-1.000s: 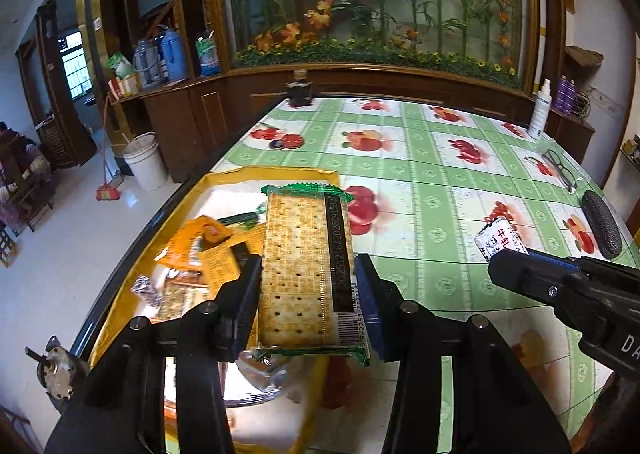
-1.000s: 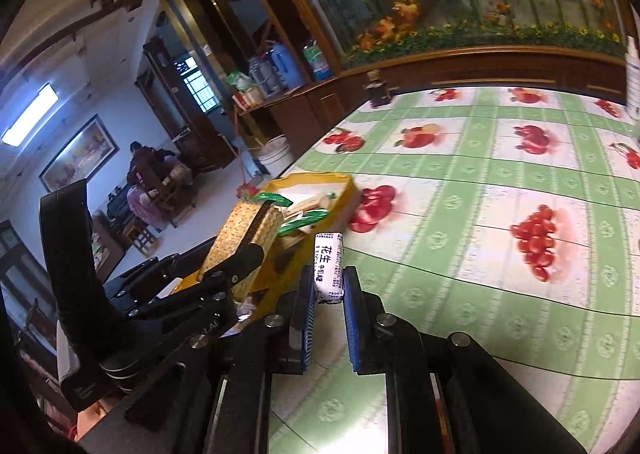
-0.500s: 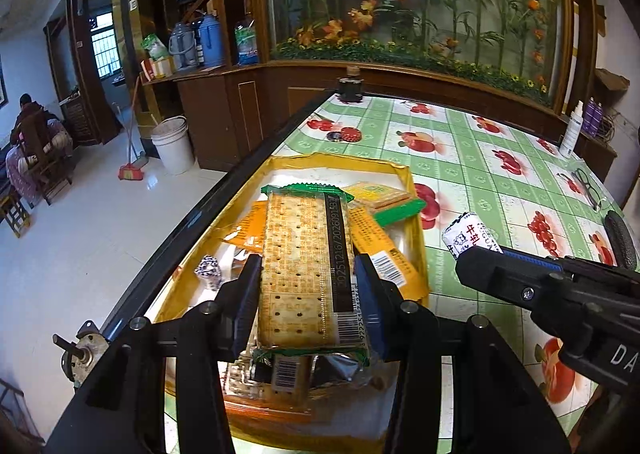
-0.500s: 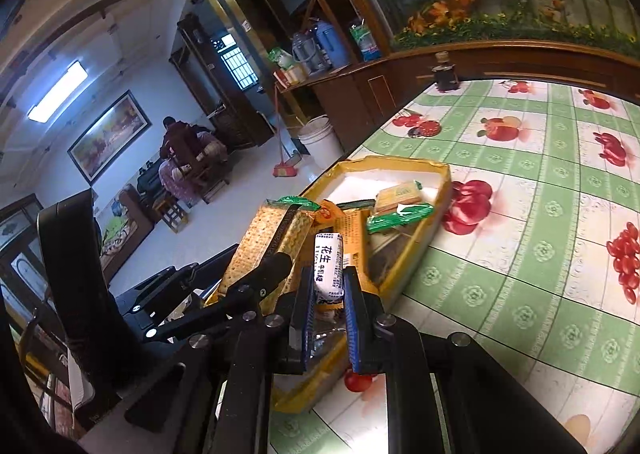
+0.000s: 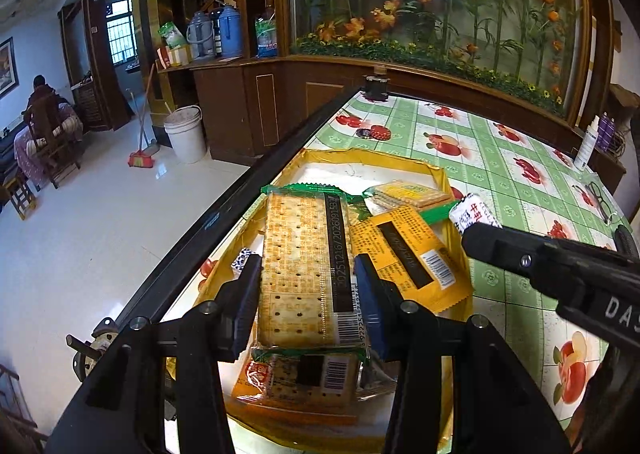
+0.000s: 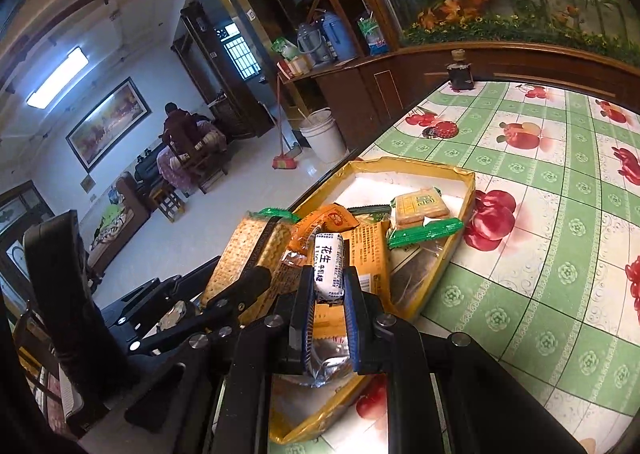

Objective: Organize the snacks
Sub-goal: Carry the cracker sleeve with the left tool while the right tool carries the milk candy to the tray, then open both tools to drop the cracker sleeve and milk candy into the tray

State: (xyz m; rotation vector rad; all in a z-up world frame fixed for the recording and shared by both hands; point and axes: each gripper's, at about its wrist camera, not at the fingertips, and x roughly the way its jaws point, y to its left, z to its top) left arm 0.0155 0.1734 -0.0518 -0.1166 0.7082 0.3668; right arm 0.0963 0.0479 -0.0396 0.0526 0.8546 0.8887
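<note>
Both grippers tilt downward over the yellow tray (image 6: 466, 190) at the table's edge. Left gripper (image 5: 306, 286) clamps a cracker pack (image 5: 298, 266) by its long sides; the pack's long axis runs straight ahead along the fingers, green crimped end pointing away, held above the snacks already in the tray. Right gripper (image 6: 328, 286) is closed on a small white candy (image 6: 329, 264), long axis likewise forward, above the tray's near half; contact with the packets beneath is probably none.
</note>
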